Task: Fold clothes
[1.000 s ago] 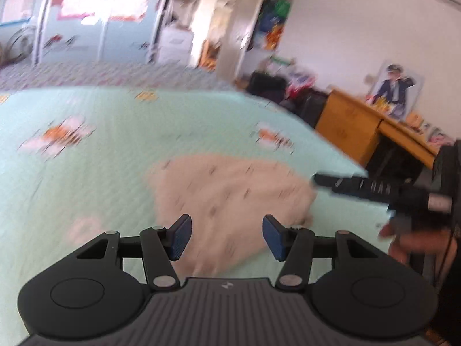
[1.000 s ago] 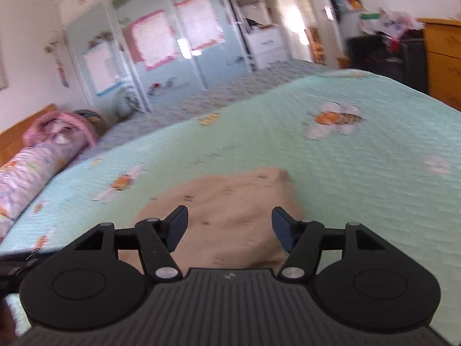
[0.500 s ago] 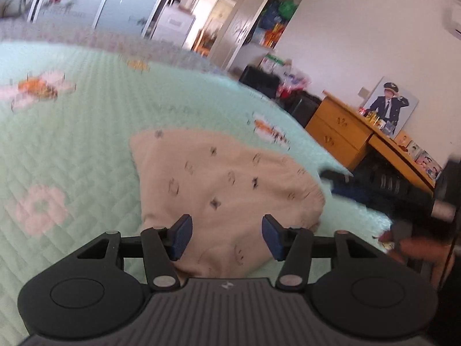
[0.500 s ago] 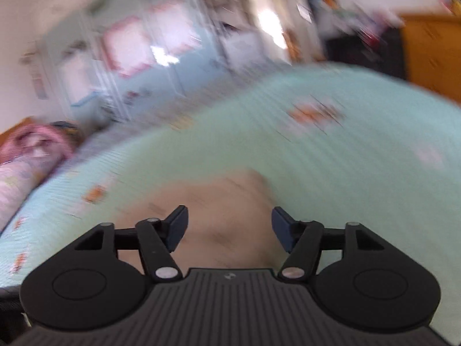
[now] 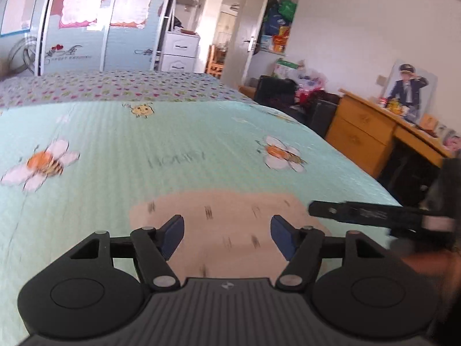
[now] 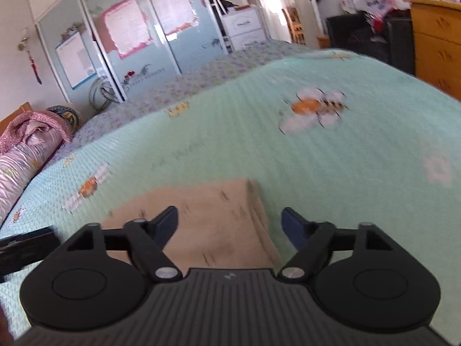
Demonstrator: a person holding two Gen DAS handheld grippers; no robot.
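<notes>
A beige garment with small dark marks (image 5: 230,219) lies folded flat on the mint green bedspread (image 5: 161,150). My left gripper (image 5: 226,235) is open and empty, held above the garment's near part. My right gripper (image 6: 229,227) is open and empty, above the garment (image 6: 207,216) near its right folded edge. The right gripper's finger (image 5: 360,212) reaches in from the right in the left wrist view. Part of the left gripper (image 6: 26,248) shows at the left edge of the right wrist view.
A rolled pink quilt (image 6: 26,155) lies at the bed's left side. A wooden desk (image 5: 383,135) stands right of the bed, with dark bags (image 5: 288,95) beyond it. Sliding wardrobe doors (image 5: 86,23) line the far wall past the bed's end.
Both grippers have pulled back and tilted up, so less of the garment shows. The garment lies in a flatter, squarer shape than a second ago. Both grippers stayed open.
</notes>
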